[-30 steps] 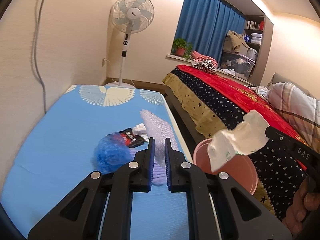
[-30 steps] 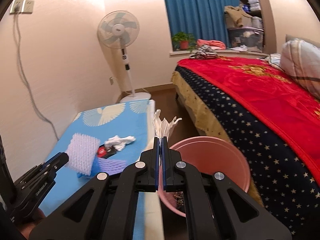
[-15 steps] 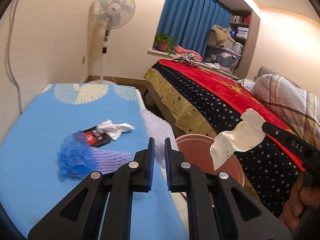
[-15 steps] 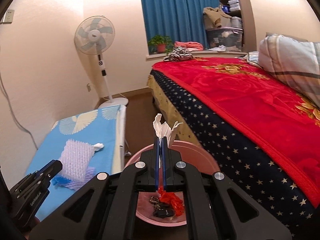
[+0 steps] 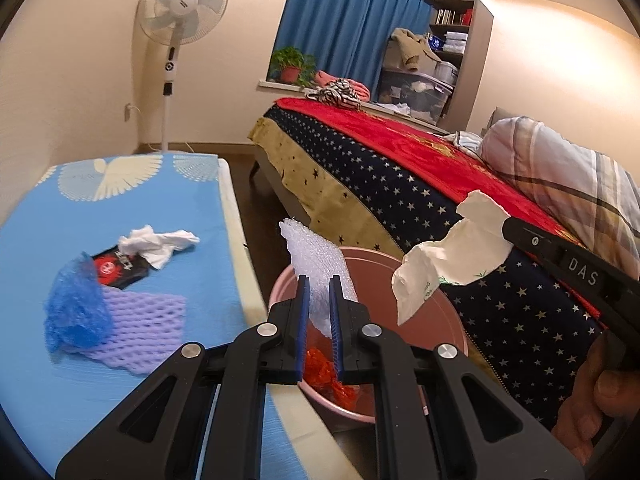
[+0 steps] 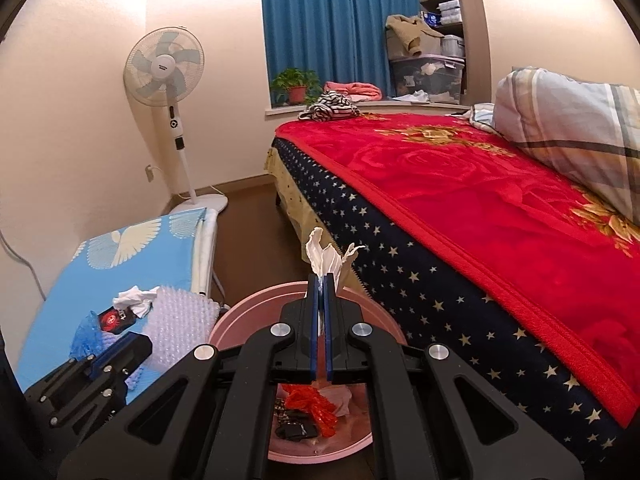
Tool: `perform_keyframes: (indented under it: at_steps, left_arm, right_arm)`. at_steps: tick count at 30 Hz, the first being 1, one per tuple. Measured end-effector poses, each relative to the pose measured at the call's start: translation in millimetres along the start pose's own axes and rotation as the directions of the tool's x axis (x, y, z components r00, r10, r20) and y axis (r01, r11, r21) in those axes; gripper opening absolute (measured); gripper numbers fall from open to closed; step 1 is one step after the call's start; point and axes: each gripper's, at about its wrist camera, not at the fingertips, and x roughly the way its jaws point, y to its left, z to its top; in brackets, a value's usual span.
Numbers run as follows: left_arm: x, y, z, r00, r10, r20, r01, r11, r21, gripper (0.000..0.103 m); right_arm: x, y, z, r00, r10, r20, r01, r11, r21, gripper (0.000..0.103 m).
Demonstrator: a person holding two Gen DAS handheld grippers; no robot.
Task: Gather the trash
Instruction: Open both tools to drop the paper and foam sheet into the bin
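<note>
Both grippers have swung from the blue worktop [image 5: 120, 208] to above the pink bin [image 5: 448, 316]. The left gripper [image 5: 319, 300] has its fingers pinching bubble wrap [image 5: 316, 260]; the right gripper [image 6: 321, 296] has its fingers pressed on a crumpled white wrapper [image 6: 326, 258]. More litter lies on the worktop.

Your readable text is thin here. You get "DAS" in pale raised letters on the black arm of the right tool [image 5: 505, 227], seen from the left wrist view. The white paper scrap [image 5: 448, 258] that this tool holds carries small green print and a leaf mark, too small to read. The black wrapper [image 5: 120, 267] on the blue table [image 5: 192, 280] shows a red round logo and white lettering, blurred, no word legible. Fan hub label unreadable
</note>
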Motion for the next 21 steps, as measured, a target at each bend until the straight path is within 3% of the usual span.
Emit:
perform_keyframes:
  at_steps: [10,13,15,21]
  left_arm:
    - [24,-7,-7,0.999,-0.027,-0.042,0.027,1.000,-0.011,0.012]
    - [27,-3,-8,0.998,-0.039,-0.045,0.037,0.999,-0.035,0.029]
    - [28,1,-9,0.998,-0.037,-0.054,0.034,0.999,-0.042,0.029]
    - [19,9,-7,0.999,-0.020,-0.044,0.019,0.999,-0.042,0.029]
  right_arm:
    - [17,-8,-4,0.999,-0.043,-0.033,0.043,0.999,0.013,0.005]
    - [23,-16,-6,0.996,-0.066,-0.053,0.069,0.997,0.045,0.023]
    - [25,-21,-7,0.996,-0.066,-0.060,0.071,0.995,0.075,0.040]
    - [22,-12,-8,0.998,-0.033,-0.061,0.037,0.998,0.058,0.040]
